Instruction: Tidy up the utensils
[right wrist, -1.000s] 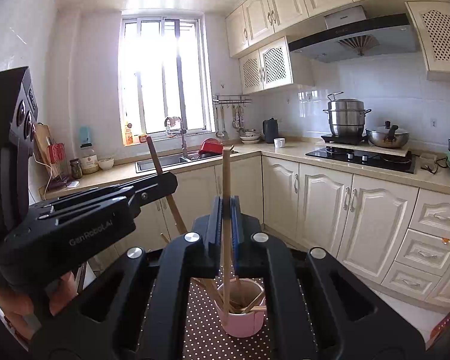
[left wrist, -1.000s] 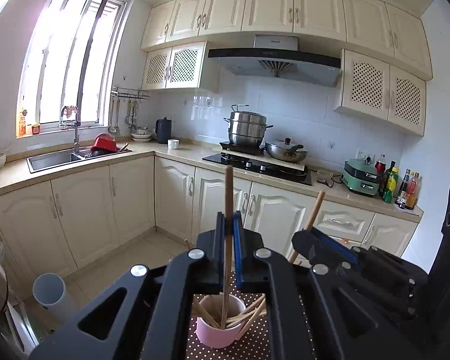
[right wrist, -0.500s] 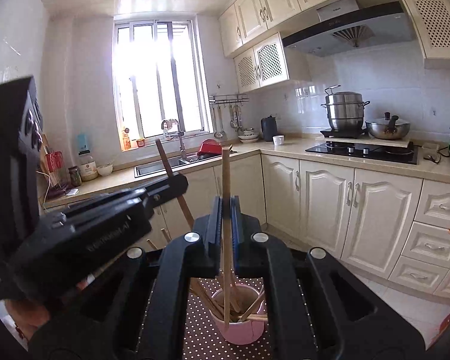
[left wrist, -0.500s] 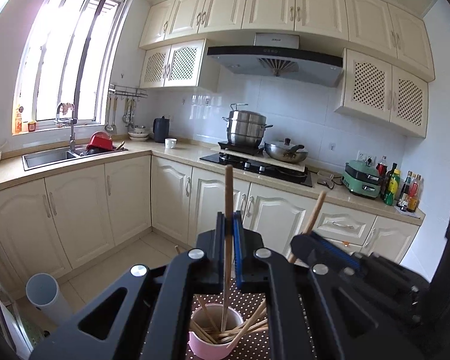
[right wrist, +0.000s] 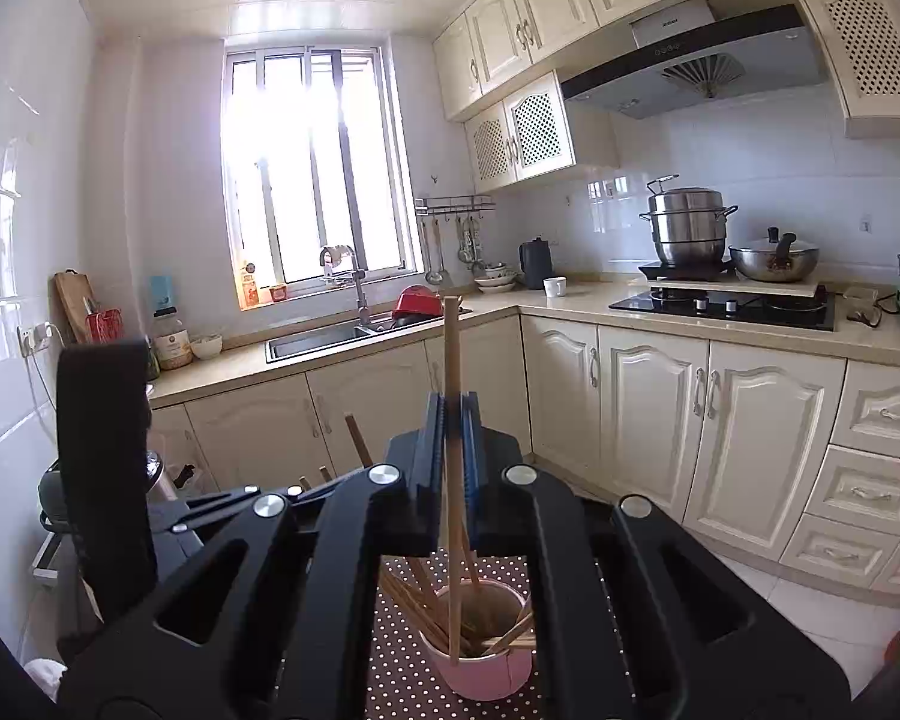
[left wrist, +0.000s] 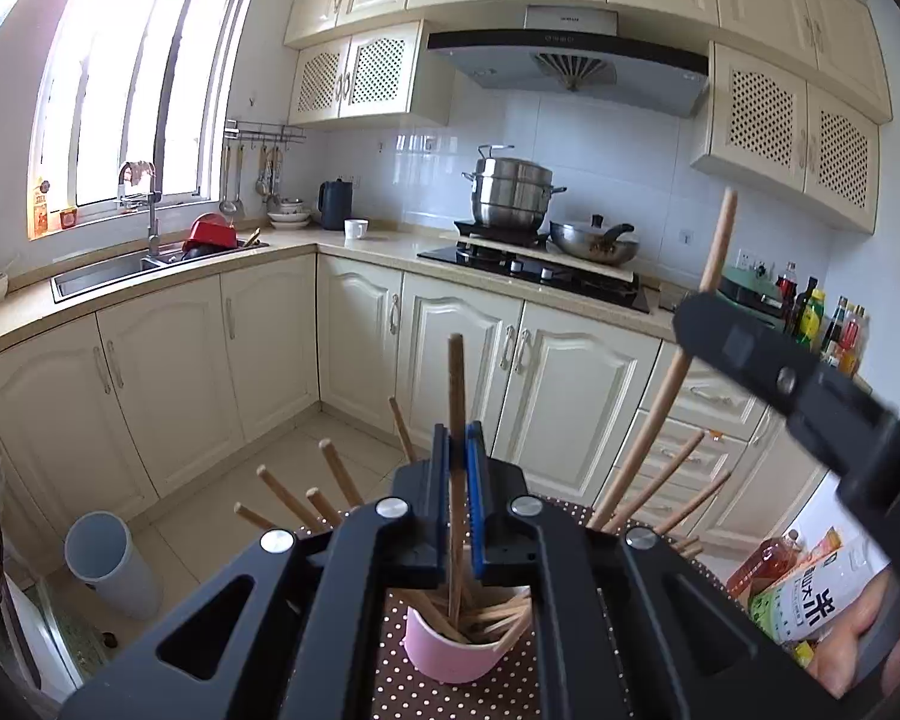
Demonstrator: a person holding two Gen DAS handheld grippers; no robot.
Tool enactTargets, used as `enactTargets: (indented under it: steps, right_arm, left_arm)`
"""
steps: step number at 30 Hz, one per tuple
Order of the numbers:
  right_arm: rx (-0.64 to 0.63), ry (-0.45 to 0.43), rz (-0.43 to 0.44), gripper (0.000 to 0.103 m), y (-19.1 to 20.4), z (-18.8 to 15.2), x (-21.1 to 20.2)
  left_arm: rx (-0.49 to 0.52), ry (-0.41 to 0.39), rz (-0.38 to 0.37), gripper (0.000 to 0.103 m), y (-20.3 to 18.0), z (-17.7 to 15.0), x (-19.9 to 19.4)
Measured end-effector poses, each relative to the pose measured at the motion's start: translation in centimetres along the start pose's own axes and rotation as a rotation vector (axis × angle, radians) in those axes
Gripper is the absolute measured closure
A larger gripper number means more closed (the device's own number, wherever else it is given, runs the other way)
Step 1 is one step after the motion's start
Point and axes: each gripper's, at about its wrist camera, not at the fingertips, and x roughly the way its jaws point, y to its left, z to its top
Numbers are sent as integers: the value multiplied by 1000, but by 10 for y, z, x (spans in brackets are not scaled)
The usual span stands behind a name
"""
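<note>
A pink cup (left wrist: pixel 450 657) holding several wooden chopsticks stands on a brown polka-dot cloth (left wrist: pixel 450 702); it also shows in the right wrist view (right wrist: pixel 486 672). My left gripper (left wrist: pixel 458 462) is shut on an upright wooden chopstick (left wrist: pixel 456 384) whose lower end reaches into the cup. My right gripper (right wrist: pixel 453 438) is shut on another upright wooden chopstick (right wrist: pixel 451 354), its tip inside the cup. The right gripper also shows in the left wrist view (left wrist: pixel 780 372), above and to the right of the cup. Several chopsticks (left wrist: pixel 660 480) lean out over the rim.
Cream floor cabinets (right wrist: pixel 690 420) and a counter with sink (right wrist: pixel 318 339) and stove (right wrist: pixel 726 303) run along the far walls. A grey bin (left wrist: pixel 108 564) stands on the floor at left. Bottles (left wrist: pixel 798 576) sit at right of the cloth.
Both grippers have come lower over the cup with their chopsticks, which now reach deeper into it. In the left view the right gripper has shifted up and right.
</note>
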Motion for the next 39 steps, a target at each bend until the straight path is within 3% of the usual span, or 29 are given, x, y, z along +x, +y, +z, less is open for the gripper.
enactTargets:
  steps: [5,22,26,34,39]
  right_arm:
    - [-18,-13,-20,97,4,-1,1]
    - [-112,54,-50,97,19,-38,5]
    - [-110,71,-57,97,18,-46,3]
    - [-111,94,-59,97,17,-56,1]
    - [-112,106,-65,97,16,-62,2]
  left_arm:
    - [4,51,10,97,5,-14,12]
    - [14,45,1,96,10,-21,5]
    - [9,21,8,72,12,-22,-4]
    - [9,-41,24,56,17,-24,-29]
    - [-8,-67,37,53,26,-26,-47]
